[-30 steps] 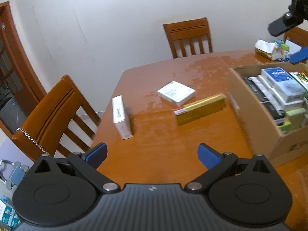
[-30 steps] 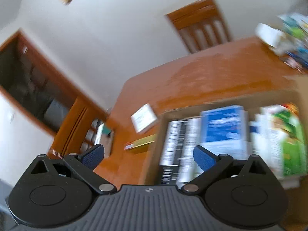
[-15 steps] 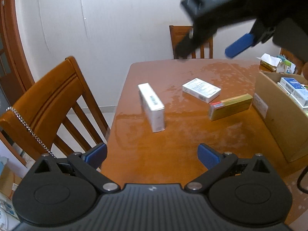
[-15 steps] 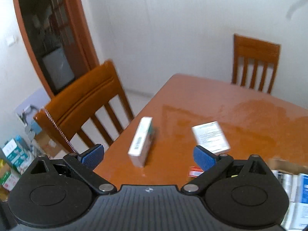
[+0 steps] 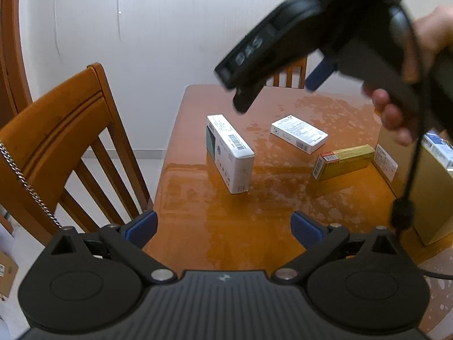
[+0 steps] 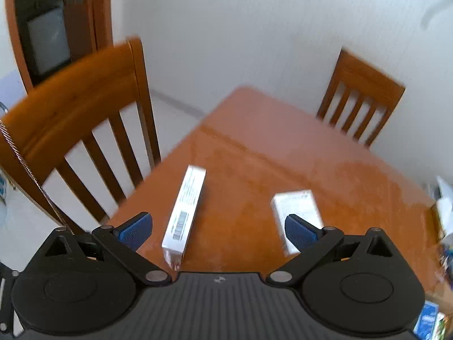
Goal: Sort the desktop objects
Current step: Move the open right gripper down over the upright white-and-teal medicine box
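Observation:
Three boxes lie on the orange wooden table (image 5: 243, 221). A long white box (image 5: 230, 151) stands on its edge near the table's left side; the right wrist view has it as the white box (image 6: 185, 212) below the gripper. A flat white box (image 5: 298, 133) lies further back, and a gold box (image 5: 344, 161) lies beside the cardboard carton (image 5: 424, 192). My left gripper (image 5: 223, 228) is open over the near table edge, holding nothing. My right gripper (image 6: 218, 231) is open above the two white boxes; its black body (image 5: 325, 36) fills the upper right of the left wrist view.
A wooden chair (image 5: 65, 141) stands at the table's left side and another chair (image 6: 362, 99) at the far end. The carton holds several packages. A hand (image 5: 396, 113) grips the right gripper's handle, and a black cable (image 5: 407, 187) hangs from it.
The right gripper has swung left from over the carton to above the white boxes, coming lower and closer. The left gripper's view has turned left, toward the chair and the long white box.

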A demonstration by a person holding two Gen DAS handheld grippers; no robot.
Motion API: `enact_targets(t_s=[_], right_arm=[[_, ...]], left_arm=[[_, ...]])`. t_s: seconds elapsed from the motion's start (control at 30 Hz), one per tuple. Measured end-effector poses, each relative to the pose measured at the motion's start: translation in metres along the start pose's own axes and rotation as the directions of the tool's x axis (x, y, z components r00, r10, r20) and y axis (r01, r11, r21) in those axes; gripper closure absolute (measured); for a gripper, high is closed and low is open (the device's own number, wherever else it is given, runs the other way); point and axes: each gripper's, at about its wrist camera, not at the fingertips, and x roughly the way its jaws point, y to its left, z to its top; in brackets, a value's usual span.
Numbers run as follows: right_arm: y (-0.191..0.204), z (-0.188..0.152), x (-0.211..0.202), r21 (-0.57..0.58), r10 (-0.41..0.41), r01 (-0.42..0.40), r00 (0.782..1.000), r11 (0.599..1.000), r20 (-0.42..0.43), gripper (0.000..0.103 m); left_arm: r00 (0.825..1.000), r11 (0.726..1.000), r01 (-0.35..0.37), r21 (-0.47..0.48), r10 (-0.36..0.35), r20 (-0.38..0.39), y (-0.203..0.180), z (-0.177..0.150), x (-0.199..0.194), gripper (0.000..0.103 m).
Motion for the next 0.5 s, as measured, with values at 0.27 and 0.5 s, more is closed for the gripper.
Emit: enact_targets(t_s=[0.27,0.5], right_arm=[[0.007,0.023,0.041,0.045,-0.013,0.015,0.998,0.999,-0.060,0.001],[0.030,0.040,0.083,0.030,-0.008,0.012,0.991,0.999,-0.137,0.003]], left_arm=[[0.999,1.000,0.010,0.007,-0.009,-0.035,0.000,-0.010,0.009,0.003],[0.998,1.000,0.009,-0.002,-0.009,-0.059,0.003,-0.015,0.014,0.003]])
